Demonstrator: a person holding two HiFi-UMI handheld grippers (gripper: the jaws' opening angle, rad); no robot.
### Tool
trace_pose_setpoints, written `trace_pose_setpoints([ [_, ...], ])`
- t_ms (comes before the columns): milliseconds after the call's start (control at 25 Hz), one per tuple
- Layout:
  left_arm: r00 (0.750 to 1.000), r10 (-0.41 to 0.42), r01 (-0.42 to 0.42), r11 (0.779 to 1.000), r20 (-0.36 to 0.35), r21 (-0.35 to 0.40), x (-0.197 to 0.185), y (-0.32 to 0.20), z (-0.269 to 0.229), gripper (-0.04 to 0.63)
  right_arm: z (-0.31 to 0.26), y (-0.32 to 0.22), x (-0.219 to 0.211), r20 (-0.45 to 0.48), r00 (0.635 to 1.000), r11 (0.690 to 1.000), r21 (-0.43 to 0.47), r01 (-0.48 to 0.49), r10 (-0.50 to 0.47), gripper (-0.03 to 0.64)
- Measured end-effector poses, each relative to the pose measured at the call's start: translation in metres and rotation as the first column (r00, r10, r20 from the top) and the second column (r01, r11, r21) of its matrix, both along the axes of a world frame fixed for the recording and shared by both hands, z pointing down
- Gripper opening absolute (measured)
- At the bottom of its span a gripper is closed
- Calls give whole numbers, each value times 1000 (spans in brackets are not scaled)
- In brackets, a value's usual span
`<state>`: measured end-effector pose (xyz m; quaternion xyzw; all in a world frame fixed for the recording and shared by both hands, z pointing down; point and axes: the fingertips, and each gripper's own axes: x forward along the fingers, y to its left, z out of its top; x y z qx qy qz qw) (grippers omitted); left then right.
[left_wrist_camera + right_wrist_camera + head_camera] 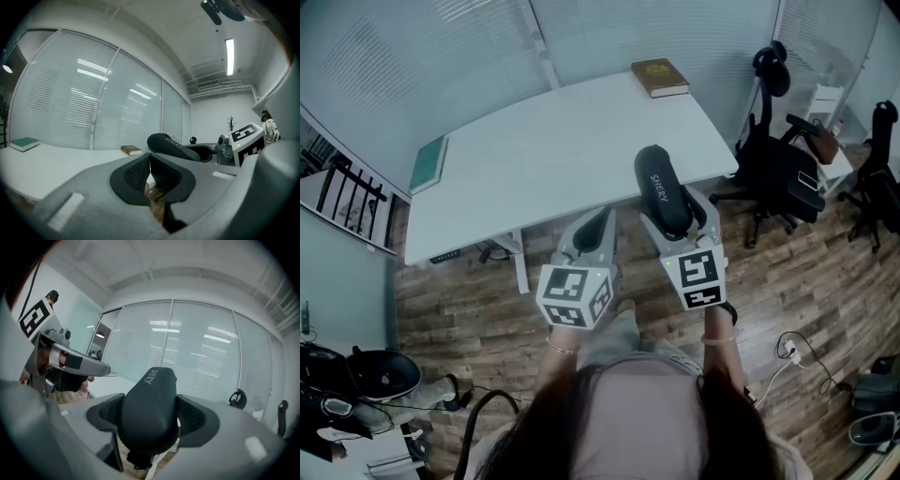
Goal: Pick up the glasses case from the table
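One brown book [659, 77] and one green book [428, 164] share the table [553, 150]; right gripper [675, 214] clamps glasses case [660, 184], left gripper [592, 230] closed.

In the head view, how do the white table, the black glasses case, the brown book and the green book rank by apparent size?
1. white table
2. black glasses case, but the right tool holds it nearer the camera, so this is unsure
3. brown book and green book look alike; I do not rank them
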<state>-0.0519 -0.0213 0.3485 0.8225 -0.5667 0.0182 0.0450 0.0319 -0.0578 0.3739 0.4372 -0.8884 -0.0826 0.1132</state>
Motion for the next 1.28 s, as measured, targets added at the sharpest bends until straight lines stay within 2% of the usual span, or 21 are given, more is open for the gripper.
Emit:
trace_pose_setpoints([
  [960, 999, -29, 29, 999, -20, -26, 2, 57, 17, 11, 7, 54, 6, -3, 1000, 1000, 17, -5, 5, 350],
  [1280, 1000, -22, 22, 1000, -10, -21, 6, 58, 15, 11, 7, 55, 9, 2, 1000, 1000, 16, -8, 8, 350],
])
